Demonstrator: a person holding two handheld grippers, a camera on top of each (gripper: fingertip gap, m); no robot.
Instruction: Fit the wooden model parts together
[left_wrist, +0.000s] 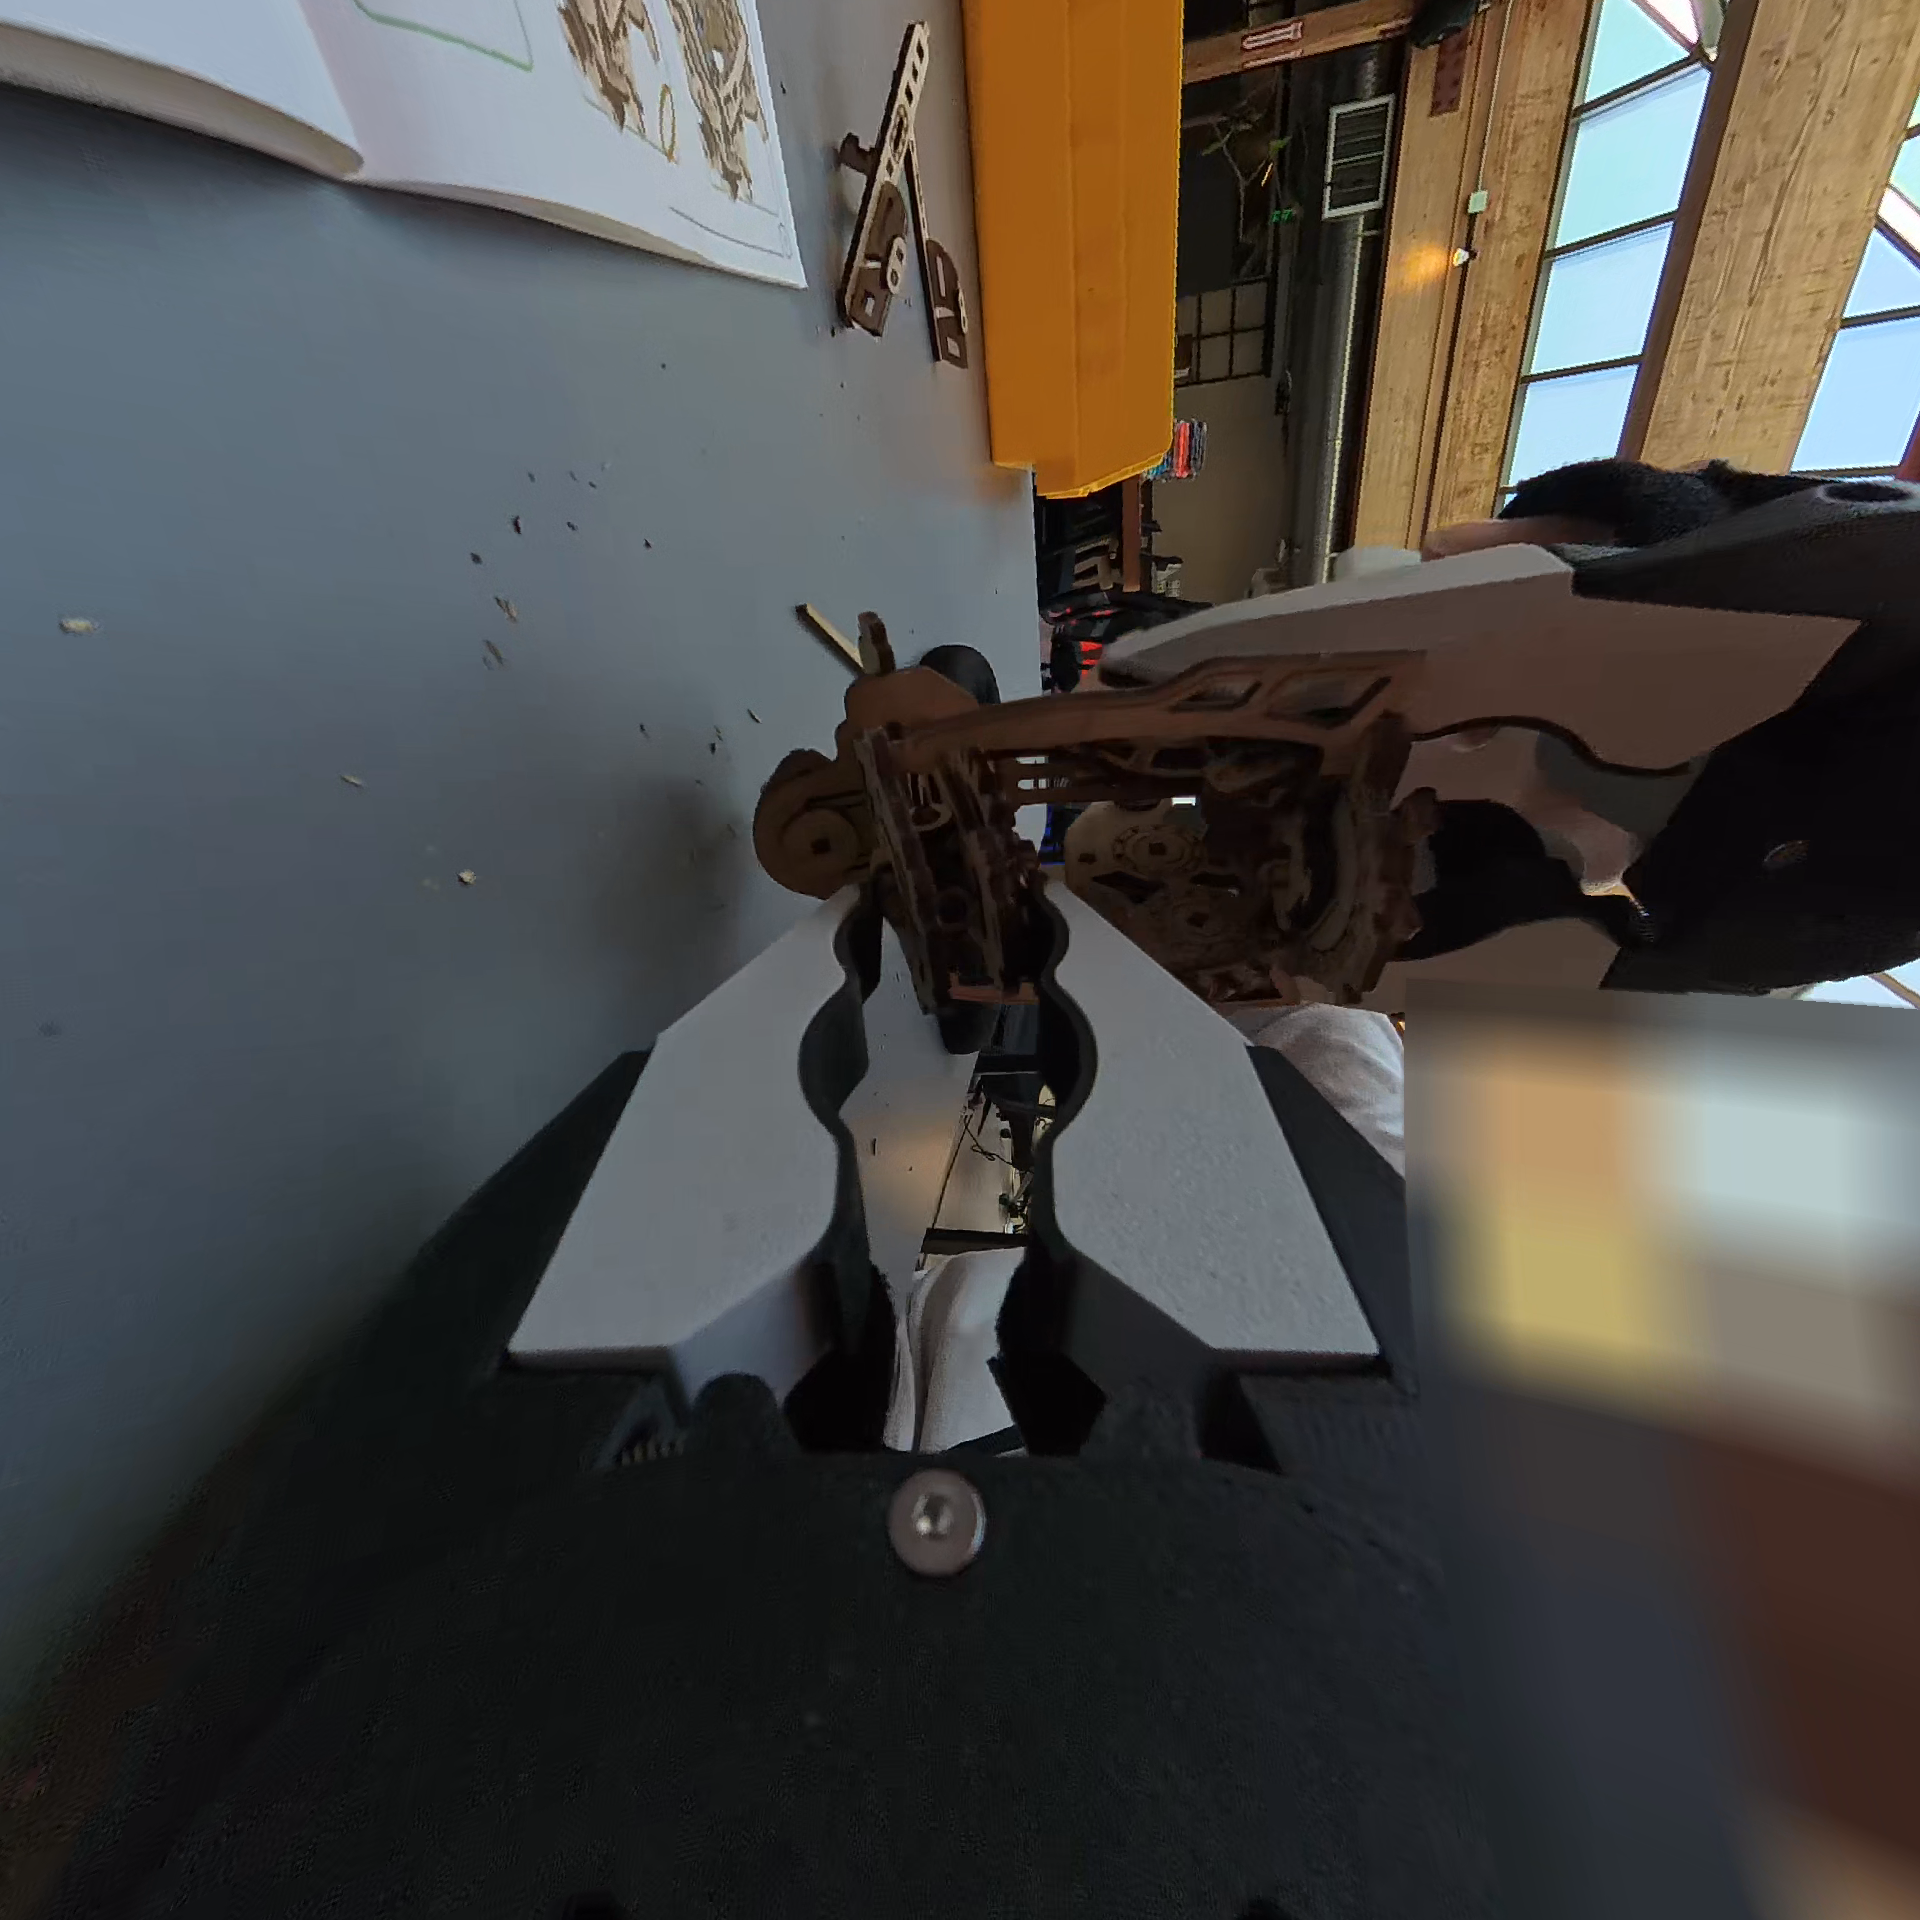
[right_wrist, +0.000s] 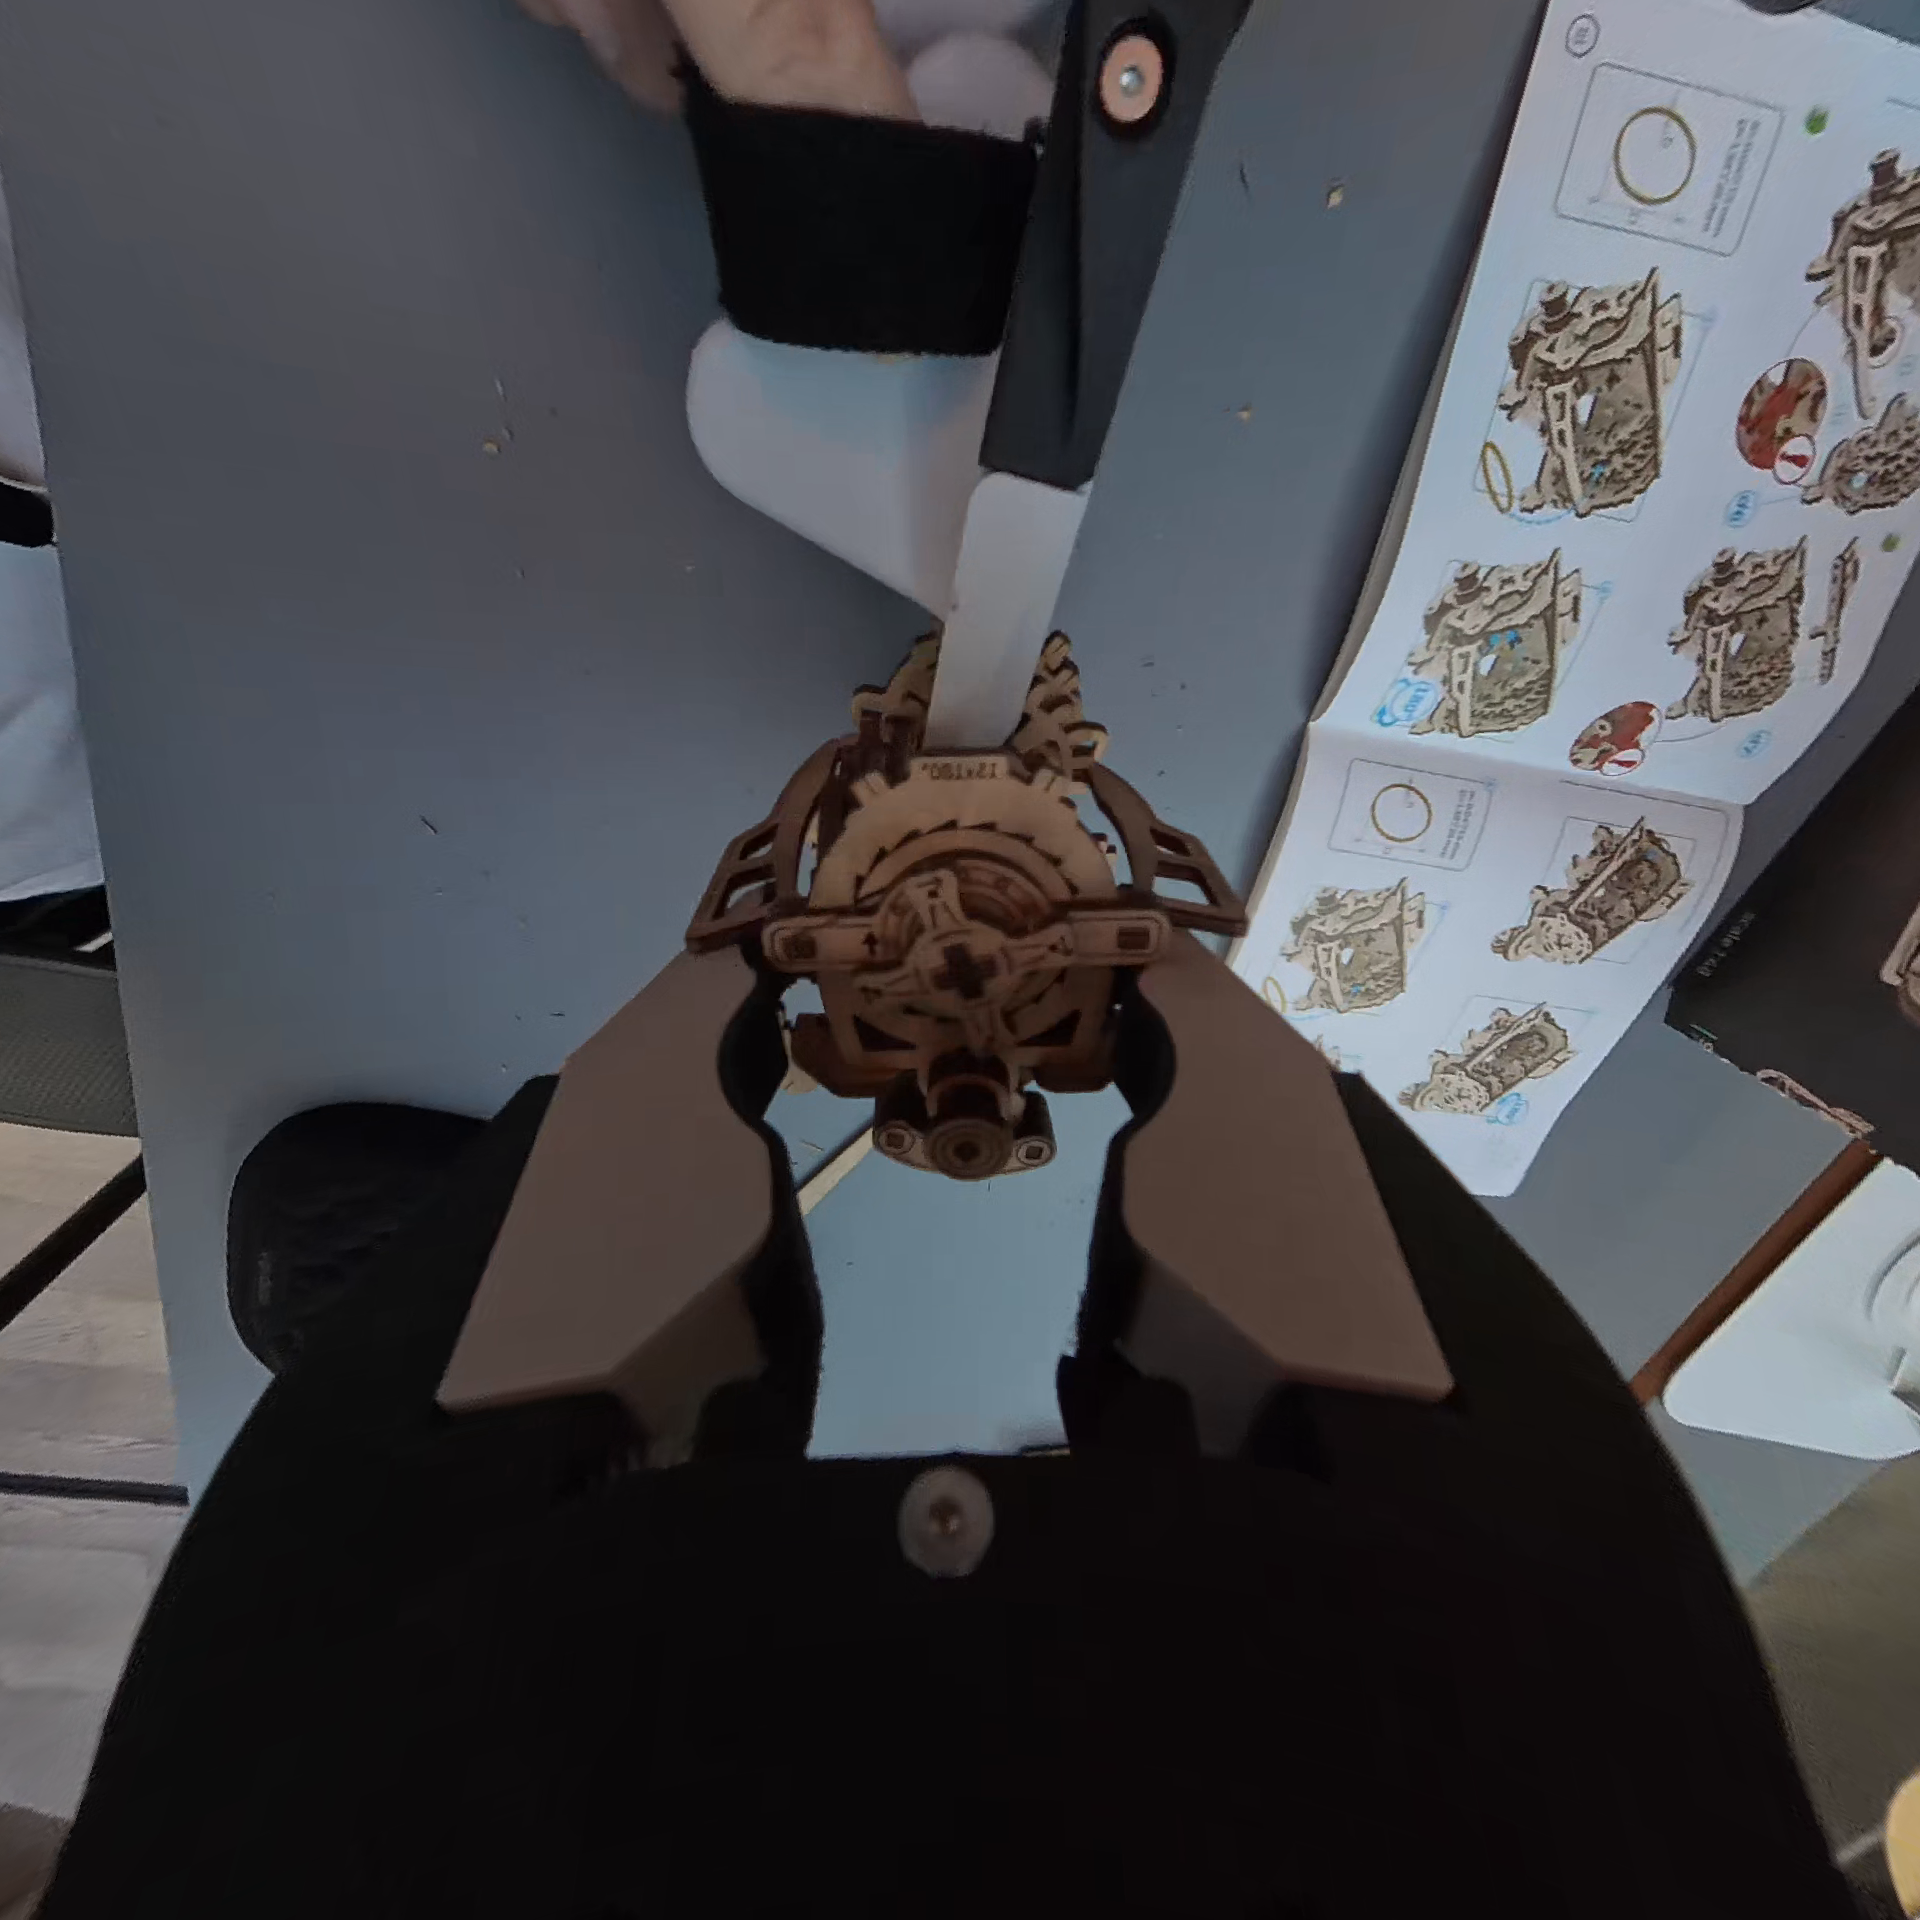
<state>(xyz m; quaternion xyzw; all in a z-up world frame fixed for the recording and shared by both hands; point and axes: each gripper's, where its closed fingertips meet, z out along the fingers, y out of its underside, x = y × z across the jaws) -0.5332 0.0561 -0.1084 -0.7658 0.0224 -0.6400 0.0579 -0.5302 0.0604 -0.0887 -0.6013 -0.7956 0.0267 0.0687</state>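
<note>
The wooden model (left_wrist: 1195, 831) is a brown, gear-filled assembly held above the grey table (left_wrist: 312, 727) by both grippers. My left gripper (left_wrist: 951, 914) is shut on the model's narrow toothed end, with its white fingers on either side of it. In the right wrist view, my right gripper (right_wrist: 956, 971) is shut on the model's round body (right_wrist: 956, 894), just below the cross-shaped front piece. The left gripper's white finger (right_wrist: 1003, 613) reaches the model's far end from above. The right gripper's upper finger (left_wrist: 1455, 623) lies along the model's curved arm.
An open instruction booklet (right_wrist: 1558, 623) lies on the table; it also shows in the left wrist view (left_wrist: 582, 125). Loose wooden parts (left_wrist: 894, 208) lie next to a yellow bin (left_wrist: 1075, 239). Wood crumbs are scattered on the table. A black box (right_wrist: 1787, 997) sits at the right. Only a small space, under 4 cm, lies between the two pairs of fingers.
</note>
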